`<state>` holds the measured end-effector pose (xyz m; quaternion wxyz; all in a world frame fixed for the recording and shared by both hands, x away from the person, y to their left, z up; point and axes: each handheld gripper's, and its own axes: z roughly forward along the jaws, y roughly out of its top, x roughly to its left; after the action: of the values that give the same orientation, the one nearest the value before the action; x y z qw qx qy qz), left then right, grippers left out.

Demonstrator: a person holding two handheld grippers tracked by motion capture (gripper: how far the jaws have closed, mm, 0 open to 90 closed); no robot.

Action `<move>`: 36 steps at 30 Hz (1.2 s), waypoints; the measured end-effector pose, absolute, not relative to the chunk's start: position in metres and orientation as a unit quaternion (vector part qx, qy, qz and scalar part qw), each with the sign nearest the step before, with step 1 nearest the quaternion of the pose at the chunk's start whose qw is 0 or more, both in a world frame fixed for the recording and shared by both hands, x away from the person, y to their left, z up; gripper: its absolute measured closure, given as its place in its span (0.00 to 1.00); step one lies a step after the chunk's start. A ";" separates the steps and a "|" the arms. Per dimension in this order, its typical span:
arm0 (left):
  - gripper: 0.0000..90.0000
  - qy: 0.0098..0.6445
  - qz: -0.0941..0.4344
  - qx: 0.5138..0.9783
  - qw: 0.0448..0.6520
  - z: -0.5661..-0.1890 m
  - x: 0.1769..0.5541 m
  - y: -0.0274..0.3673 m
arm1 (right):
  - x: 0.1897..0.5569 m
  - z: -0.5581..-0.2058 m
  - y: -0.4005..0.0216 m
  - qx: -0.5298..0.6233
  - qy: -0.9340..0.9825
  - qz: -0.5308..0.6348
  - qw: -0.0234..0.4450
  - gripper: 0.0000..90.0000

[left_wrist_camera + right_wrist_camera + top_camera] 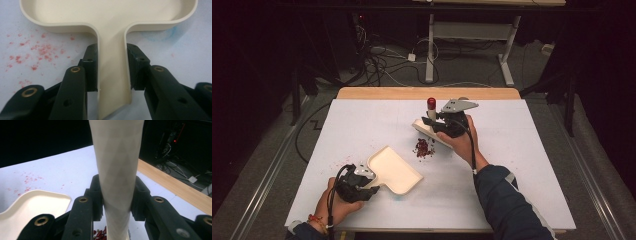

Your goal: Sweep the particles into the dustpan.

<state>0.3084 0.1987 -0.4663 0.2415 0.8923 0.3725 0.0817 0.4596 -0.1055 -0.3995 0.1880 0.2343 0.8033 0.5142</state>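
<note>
The sweeping step was in hand: the left gripper point(362, 187) had its jaws clamped on the handle of the cream dustpan point(394, 170), resting flat on the worktop point(522, 165). The right gripper point(443, 125) gripped a white brush point(430, 131), tilted beside the pile of red bits point(422, 148). Next, that hand likely needed to draw the pile toward the dustpan's open edge.

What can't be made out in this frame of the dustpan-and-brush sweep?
- Brush head: high view, covered by the right gripper and hand; right gripper view, handle cut off by the top edge.
- Red bits: too small to identify in the high view.
- Dustpan: front edge cut off in the left gripper view, where the left gripper clamps its handle.
</note>
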 end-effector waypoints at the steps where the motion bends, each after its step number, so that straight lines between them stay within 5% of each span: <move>1: 0.71 0.373 0.080 0.892 0.241 -0.466 0.309 0.198 | 0.459 -0.400 -0.106 0.232 0.804 0.515 0.183 0.76; 36: 0.71 0.366 0.079 0.903 0.213 -0.461 0.327 0.181 | 0.431 -0.400 -0.086 0.257 0.796 0.520 0.176 0.76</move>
<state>0.3274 0.1808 -0.4610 0.2125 0.9025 0.3661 0.0790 0.4309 -0.0862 -0.3999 0.1759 0.2570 0.7957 0.5195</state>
